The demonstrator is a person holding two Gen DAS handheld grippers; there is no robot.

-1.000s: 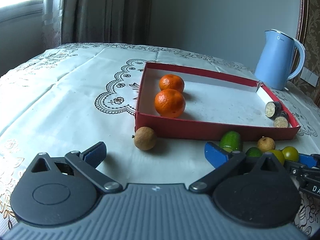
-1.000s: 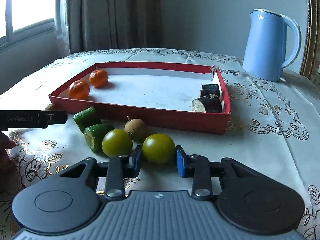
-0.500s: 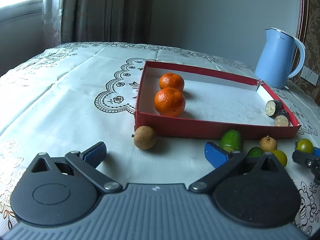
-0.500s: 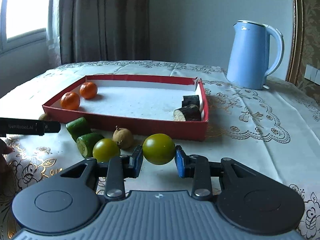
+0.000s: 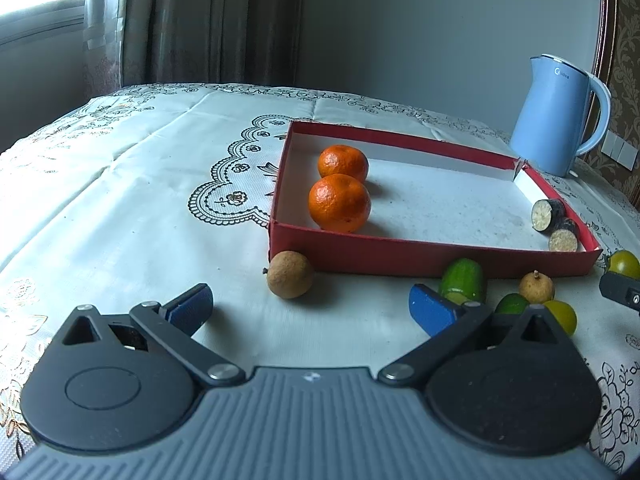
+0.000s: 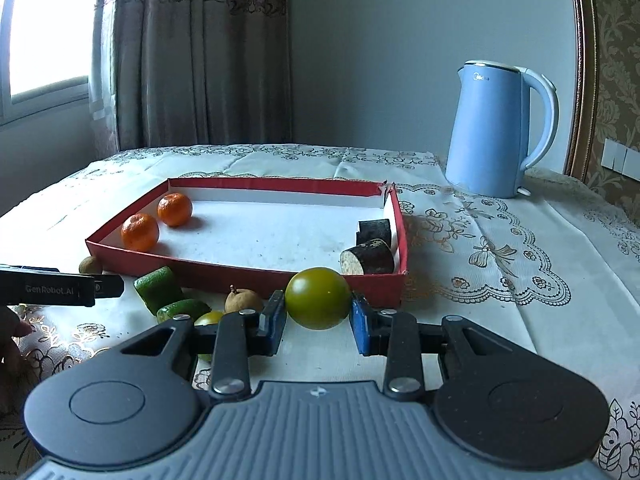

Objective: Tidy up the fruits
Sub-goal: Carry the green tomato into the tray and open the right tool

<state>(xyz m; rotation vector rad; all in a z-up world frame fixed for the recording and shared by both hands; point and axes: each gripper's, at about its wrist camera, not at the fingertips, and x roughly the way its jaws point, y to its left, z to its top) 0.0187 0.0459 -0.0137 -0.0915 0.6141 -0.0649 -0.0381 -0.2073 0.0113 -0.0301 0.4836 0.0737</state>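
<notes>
Curtains and a grey wall stand behind a table covered by a white embroidered tablecloth [image 5: 132,216]. Ahead of both grippers lies a shallow red tray [image 6: 396,236] with a white floor. A light blue kettle [image 6: 496,132] stands beyond the tray, to the right of the right gripper's line of sight.

Right gripper [image 6: 318,316]: jaws closed on a round green tomato [image 6: 318,298], with one blue pad pressing on each side. The tomato is clear of the cloth, in front of the tray's near wall and close to its right corner.

Left gripper [image 5: 310,306]: jaws spread wide, with nothing between the pads. A brown longan [image 5: 290,274] lies just ahead of the gap, touching or nearly touching the tray's near left corner.

Tray contents:
- Two oranges [image 5: 340,202], side by side at the end nearer the left gripper.
- Two dark eggplant pieces [image 6: 370,254], cut faces pale, against the wall at the end nearer the right gripper.

Items on the cloth, between the two grippers and in front of the tray's near wall:
- Two green cucumber pieces [image 6: 156,288], close together.
- A second longan [image 6: 242,300], just left of the right gripper's left finger.
- A second green tomato [image 5: 562,316], partly hidden behind the gripper bodies in both views.

A hand [image 6: 10,344] shows at the left edge of the right wrist view, below the left gripper's body.
</notes>
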